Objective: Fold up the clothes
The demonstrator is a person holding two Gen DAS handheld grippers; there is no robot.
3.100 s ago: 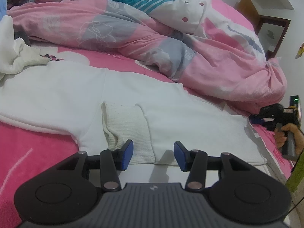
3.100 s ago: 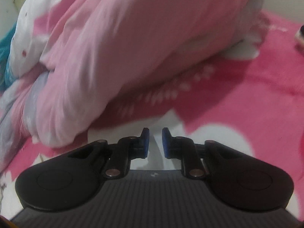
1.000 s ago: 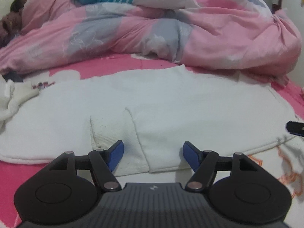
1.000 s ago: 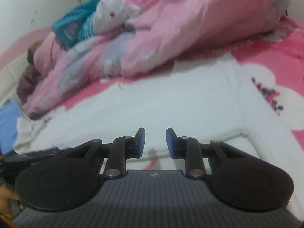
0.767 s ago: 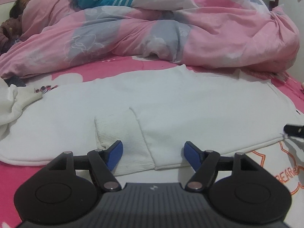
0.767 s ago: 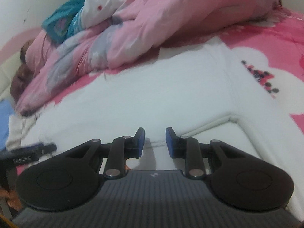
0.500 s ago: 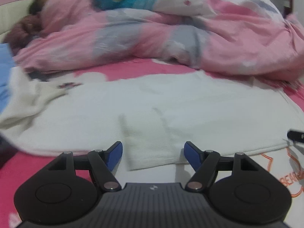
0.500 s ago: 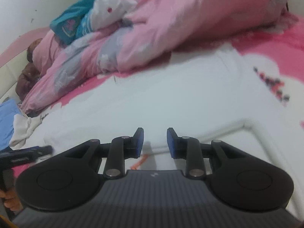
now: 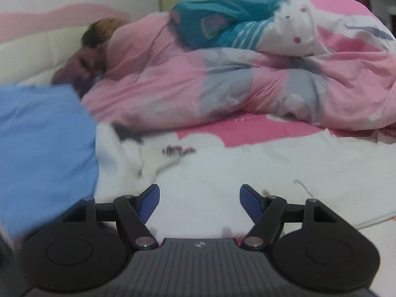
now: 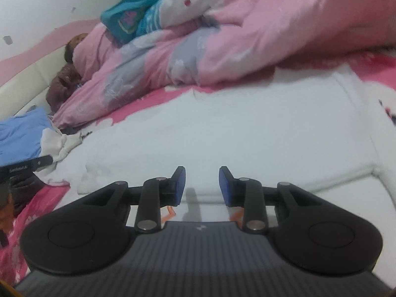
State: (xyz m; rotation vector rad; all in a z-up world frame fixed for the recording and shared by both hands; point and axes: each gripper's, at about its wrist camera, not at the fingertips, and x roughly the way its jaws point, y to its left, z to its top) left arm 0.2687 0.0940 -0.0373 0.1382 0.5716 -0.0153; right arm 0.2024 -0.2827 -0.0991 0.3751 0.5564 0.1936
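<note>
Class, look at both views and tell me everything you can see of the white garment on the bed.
The white garment is soft, plain cloth, spread mostly flat on the pink bed sheet. Its far edge runs beside the pink quilt; whether they touch is unclear. Its left end bunches into a rumpled heap next to a blue cloth. A thick hem runs along its near edge. Both hand-held grippers hover open over it, gripping nothing.

A home bedroom: bed (image 10: pixel 371 79) with rumpled pink duvet (image 9: pixel 247 91).
</note>
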